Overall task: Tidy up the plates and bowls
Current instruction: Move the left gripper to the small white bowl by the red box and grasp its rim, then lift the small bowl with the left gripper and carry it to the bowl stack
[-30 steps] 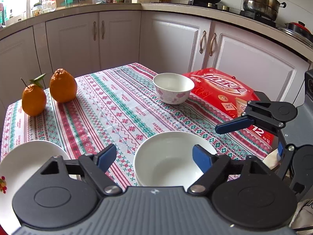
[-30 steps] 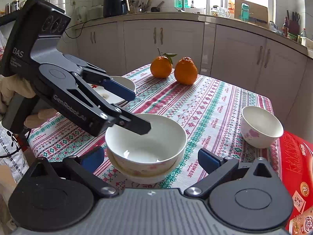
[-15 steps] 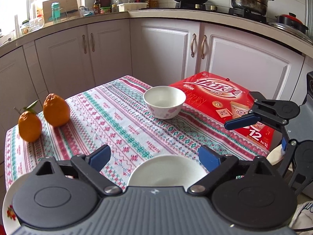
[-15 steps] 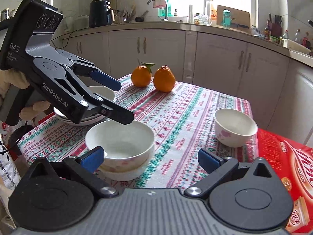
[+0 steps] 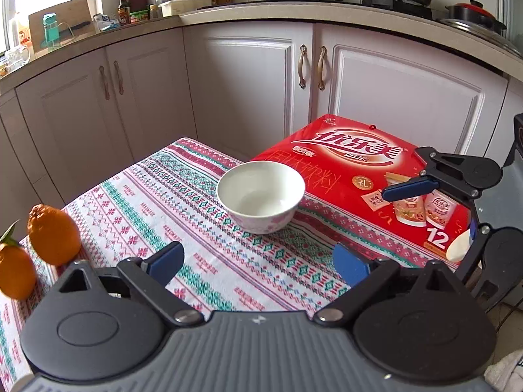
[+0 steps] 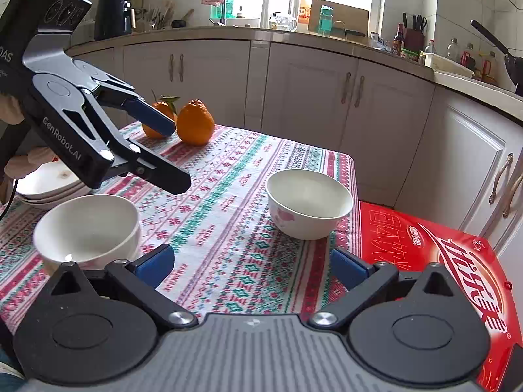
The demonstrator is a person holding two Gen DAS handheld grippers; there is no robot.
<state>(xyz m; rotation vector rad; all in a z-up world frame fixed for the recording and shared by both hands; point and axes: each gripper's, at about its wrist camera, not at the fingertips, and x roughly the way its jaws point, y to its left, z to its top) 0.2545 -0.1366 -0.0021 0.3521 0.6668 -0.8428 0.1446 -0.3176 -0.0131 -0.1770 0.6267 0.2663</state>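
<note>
Each camera rides behind its own gripper's fingers, tilted down over the tablecloth [image 5: 228,261]. Both views take in the flowered bowl [image 5: 261,196] ahead and the other gripper alongside.

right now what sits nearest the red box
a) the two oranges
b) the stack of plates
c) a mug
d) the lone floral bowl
d: the floral bowl stands on the tablecloth right at the edge of the red box, while the oranges and plates lie far across the table.

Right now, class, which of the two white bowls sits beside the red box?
The bowl with pink flowers, alone at the table's far corner touching the red box; the plain bowl sits near the plates.
</note>
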